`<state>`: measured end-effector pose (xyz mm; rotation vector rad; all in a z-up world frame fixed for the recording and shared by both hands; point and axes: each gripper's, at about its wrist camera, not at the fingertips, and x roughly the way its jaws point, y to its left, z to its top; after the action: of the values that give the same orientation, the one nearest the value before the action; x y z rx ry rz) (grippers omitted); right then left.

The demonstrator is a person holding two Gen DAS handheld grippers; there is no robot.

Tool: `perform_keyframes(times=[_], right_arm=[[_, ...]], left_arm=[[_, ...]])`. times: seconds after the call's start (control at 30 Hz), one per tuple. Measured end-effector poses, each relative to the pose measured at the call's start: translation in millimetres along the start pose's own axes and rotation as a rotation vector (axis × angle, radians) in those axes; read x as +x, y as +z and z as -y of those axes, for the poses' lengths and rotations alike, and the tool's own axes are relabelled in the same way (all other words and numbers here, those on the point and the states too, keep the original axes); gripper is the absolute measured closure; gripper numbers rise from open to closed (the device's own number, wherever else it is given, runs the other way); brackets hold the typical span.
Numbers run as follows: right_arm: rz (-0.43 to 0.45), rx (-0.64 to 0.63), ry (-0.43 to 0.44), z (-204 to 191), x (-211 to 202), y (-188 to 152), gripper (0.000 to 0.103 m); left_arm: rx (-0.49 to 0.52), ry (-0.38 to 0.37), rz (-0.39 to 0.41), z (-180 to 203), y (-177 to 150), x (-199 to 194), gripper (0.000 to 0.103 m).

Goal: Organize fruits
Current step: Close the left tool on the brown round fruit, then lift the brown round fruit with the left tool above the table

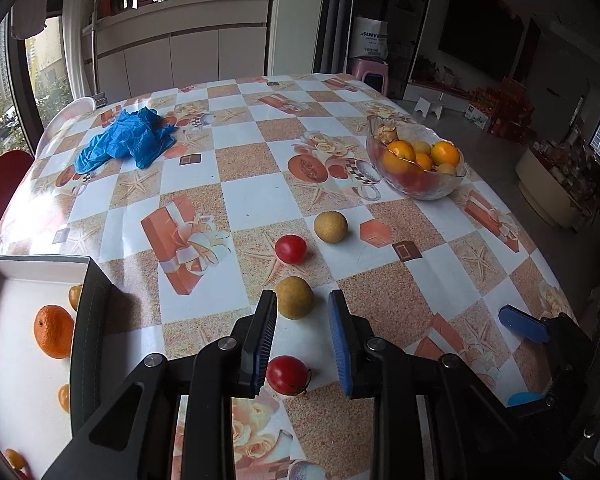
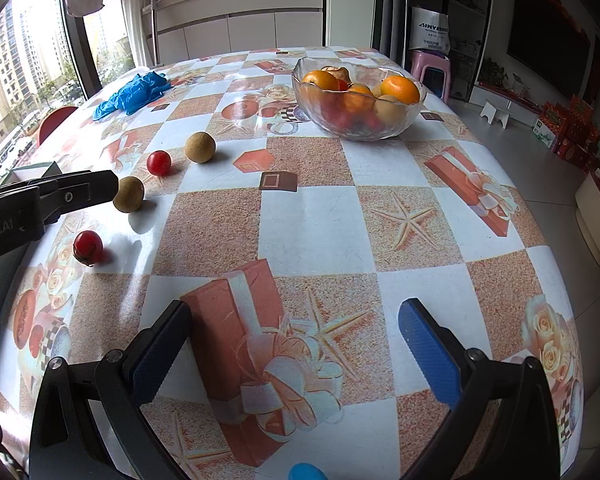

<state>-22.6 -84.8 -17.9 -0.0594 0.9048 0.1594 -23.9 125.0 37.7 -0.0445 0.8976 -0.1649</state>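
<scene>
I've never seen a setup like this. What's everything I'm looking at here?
Table: one, orange-and-white checked cloth, fills the view.
Tomatoes: two, red, loose on the table.
Round brown fruits: two, tan, loose beside the tomatoes.
Glass bowl: one, clear, far right, holding oranges and other fruit.
Box: one, dark outside and white inside, near left, holding an orange and smaller fruits.
Crumpled plastic: one heap, blue, far left.
Left gripper: black with blue pads, open, above the loose fruit.
Right gripper: same colours, open wide, holding nothing.
</scene>
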Motion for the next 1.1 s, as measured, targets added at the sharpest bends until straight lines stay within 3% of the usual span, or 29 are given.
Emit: perform_keyframes(times=[0.27,0.47,0.67,0.8,1.1], right_arm=[[0.000,0.000,0.000,0.0,0.0,0.0,0.001],[0.000,0.000,0.000,-0.2,-0.1,-0.1,0.001],[0.000,0.000,0.000,-0.1,-0.1,0.0,0.001],[0.000,0.000,0.000,-0.3,-0.2,-0.2,0.001],[0.000,0.000,0.000,-0.3,-0.1,-0.3,0.001]], left_arm=[[-0.046,0.043,-0.098,-4.2,3.4,32.3,0.074],[-0.027,0.041,-0.054,-0.3,3.4,29.2,0.076],[-0.029,0.033,0.041,-2.8,3.9,-6.0,0.076],[-0.025,0.075,0.068,-8.6,-15.8,-29.9,0.076],[-0.122,0.201,0.020,-32.3,-83.6,-42.8,0.076]])
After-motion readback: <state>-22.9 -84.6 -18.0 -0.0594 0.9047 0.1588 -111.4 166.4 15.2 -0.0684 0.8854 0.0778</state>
